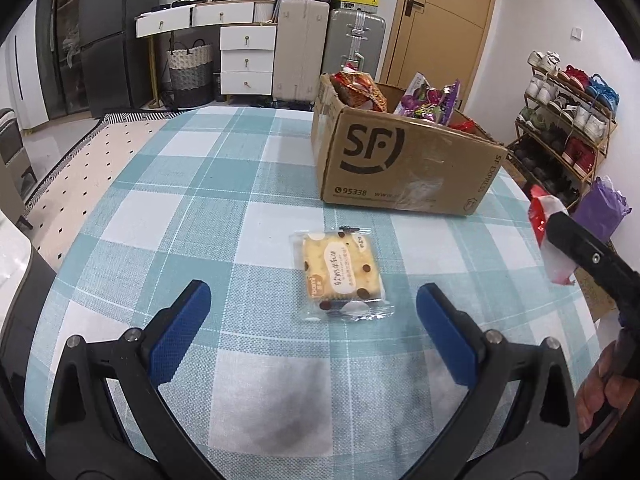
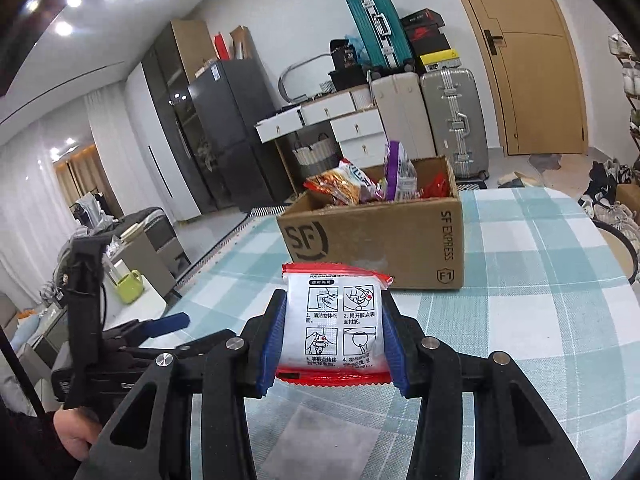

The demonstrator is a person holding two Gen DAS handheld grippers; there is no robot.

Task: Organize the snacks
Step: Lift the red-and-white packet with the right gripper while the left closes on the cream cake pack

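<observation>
A clear-wrapped yellow biscuit pack [image 1: 342, 274] lies flat on the checked tablecloth, just ahead of my left gripper [image 1: 314, 300], whose blue-padded jaws stand open on either side with nothing between them. My right gripper [image 2: 334, 332] is shut on a red-and-white sachet [image 2: 335, 320] with printed instruction pictures, held above the table in front of the SF cardboard box [image 2: 376, 240]. In the left wrist view the same sachet [image 1: 544, 224] and right gripper [image 1: 560, 226] show at the right edge. The box [image 1: 404, 160] holds several snack bags [image 1: 430, 100].
The table's edges curve away at left and right. A shoe rack [image 1: 568, 120] and purple bag [image 1: 604, 208] stand to the right. Suitcases [image 2: 452, 116], white drawers [image 1: 248, 54] and a door lie behind the box. A hand [image 2: 74, 428] holds the left gripper's handle.
</observation>
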